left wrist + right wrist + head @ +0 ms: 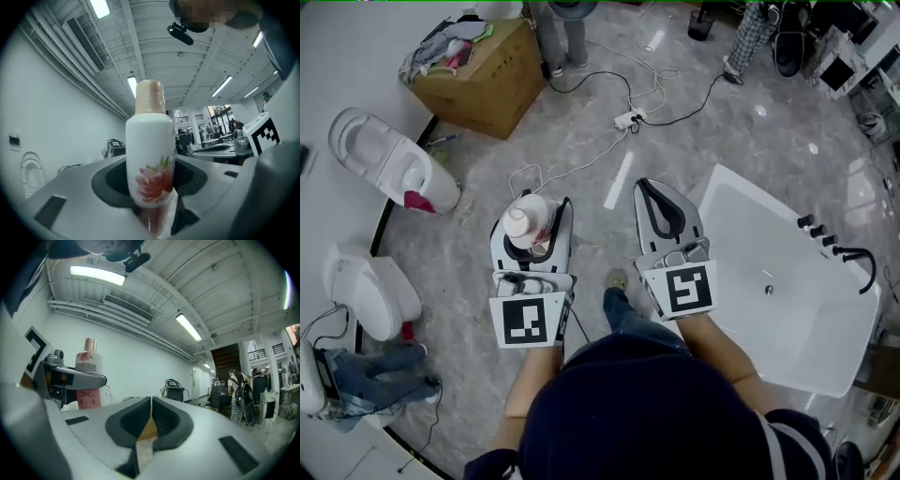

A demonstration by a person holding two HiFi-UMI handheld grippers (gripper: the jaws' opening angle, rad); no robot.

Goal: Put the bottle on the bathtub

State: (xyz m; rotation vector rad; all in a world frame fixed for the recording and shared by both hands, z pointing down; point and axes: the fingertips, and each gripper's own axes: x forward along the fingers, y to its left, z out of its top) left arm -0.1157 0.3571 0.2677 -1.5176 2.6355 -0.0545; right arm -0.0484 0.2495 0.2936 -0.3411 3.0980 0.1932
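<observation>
At the far left of the head view a white toilet (389, 159) lies on the grey marble floor (741, 122), with a second toilet (370, 295) nearer the person; behind them, against the wall, stands a cardboard box (478, 80) with cloths heaped on top.

Right of the toilets the left gripper (532, 212) is held out level over the floor; its jaws are spread to the width of a bottle (525, 223) and pinch it on both sides; the bottle is white with a red flower printed on it, a pinkish foot and a beige cap; it stands upright between the dark pads, and the head view looks down on its cap; the left gripper view shows the pads against its lower body, with the cap rising well above the jaws.

Further back, between the two grippers, a white power strip (628, 119) lies among black and white cables (581, 159); near the person's body a shoe (617, 278) shows on the floor.

The right gripper (649, 192) is held beside the left one, also level; its jaws are pressed together with nothing between them.

At the right stands the white bathtub (741, 202), its near edge just beside the right gripper; a black faucet (860, 258) and knobs sit on its far rim; the bottle is well apart from the bathtub, with the right gripper between them.
</observation>
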